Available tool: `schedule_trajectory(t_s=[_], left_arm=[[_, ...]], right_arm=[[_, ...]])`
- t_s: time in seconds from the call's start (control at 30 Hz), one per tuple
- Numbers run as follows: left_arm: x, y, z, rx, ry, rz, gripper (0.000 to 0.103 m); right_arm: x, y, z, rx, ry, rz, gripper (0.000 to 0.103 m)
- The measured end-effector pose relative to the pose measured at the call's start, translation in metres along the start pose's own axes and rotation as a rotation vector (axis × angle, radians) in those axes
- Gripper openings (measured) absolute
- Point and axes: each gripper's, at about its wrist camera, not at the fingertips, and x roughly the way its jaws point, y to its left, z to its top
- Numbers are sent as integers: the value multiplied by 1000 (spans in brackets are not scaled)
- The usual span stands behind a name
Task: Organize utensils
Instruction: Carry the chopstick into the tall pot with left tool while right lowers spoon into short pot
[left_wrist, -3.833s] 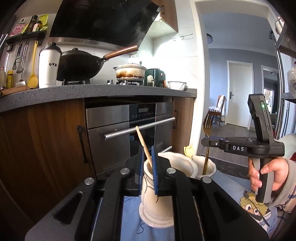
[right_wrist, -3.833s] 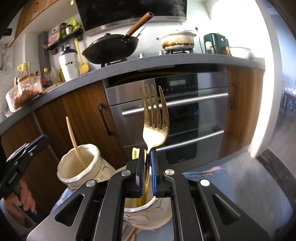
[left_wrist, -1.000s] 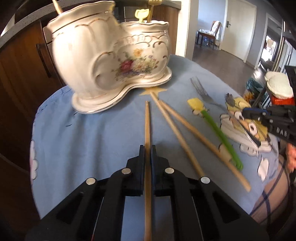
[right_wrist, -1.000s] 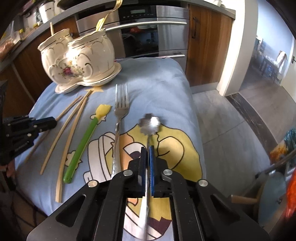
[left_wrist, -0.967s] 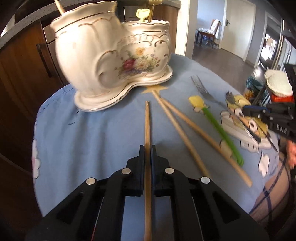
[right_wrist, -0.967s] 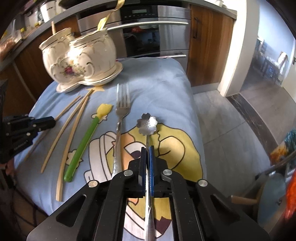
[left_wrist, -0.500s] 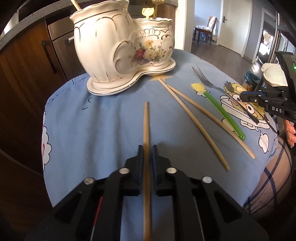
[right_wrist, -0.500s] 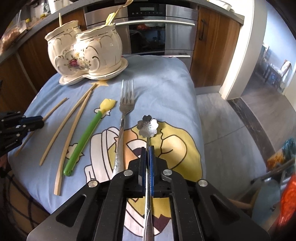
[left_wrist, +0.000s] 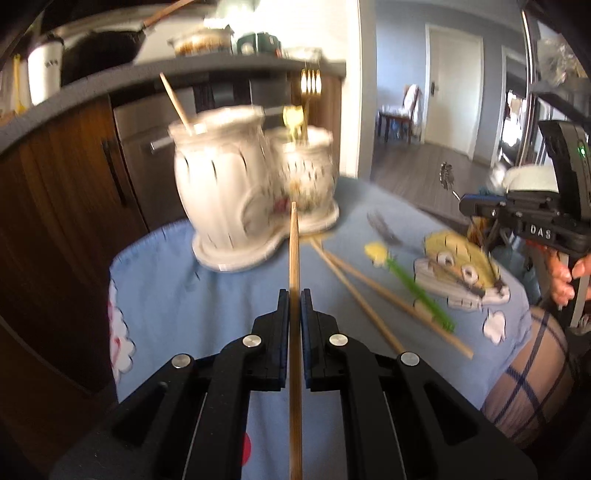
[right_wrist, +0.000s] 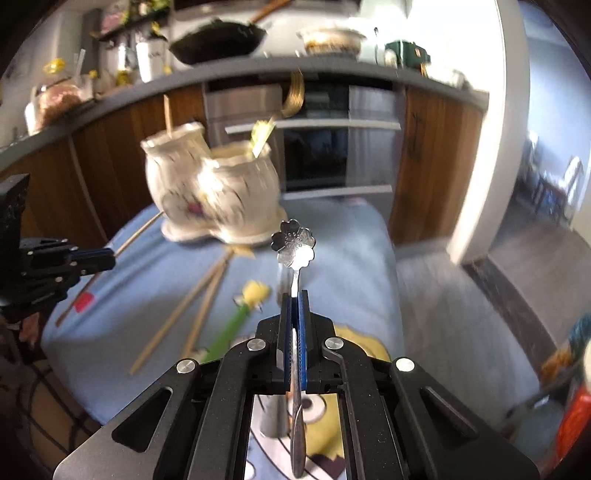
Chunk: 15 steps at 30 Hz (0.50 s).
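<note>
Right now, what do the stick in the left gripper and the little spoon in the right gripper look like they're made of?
Chopstick: probably bamboo or wood, matte tan, no shine. Flower-headed spoon: likely stainless steel, polished silver with bright glints. Double utensil holder: seemingly glazed ceramic, glossy cream with a floral print.

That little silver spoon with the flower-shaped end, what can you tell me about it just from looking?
The spoon looks like shiny silver metal, with a slim handle and a small bowl shaped like a five-petalled flower, finely stamped. The right gripper is shut on its handle, with the flower end sticking out forward and upward, clear of the blue cloth. Only the gripper's blue pads touch it. It is also visible in the left view.
</note>
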Motion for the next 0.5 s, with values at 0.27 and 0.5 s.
schedule_trajectory(t_s=[0.27,0.5], left_arm=[[-28,9,24,-36,-192,38,6],[-38,19,28,-84,-264,26,6]], right_arm=[[-10,21,28,-67,-158,16,2],[-8,22,43,-62,-199,42,2]])
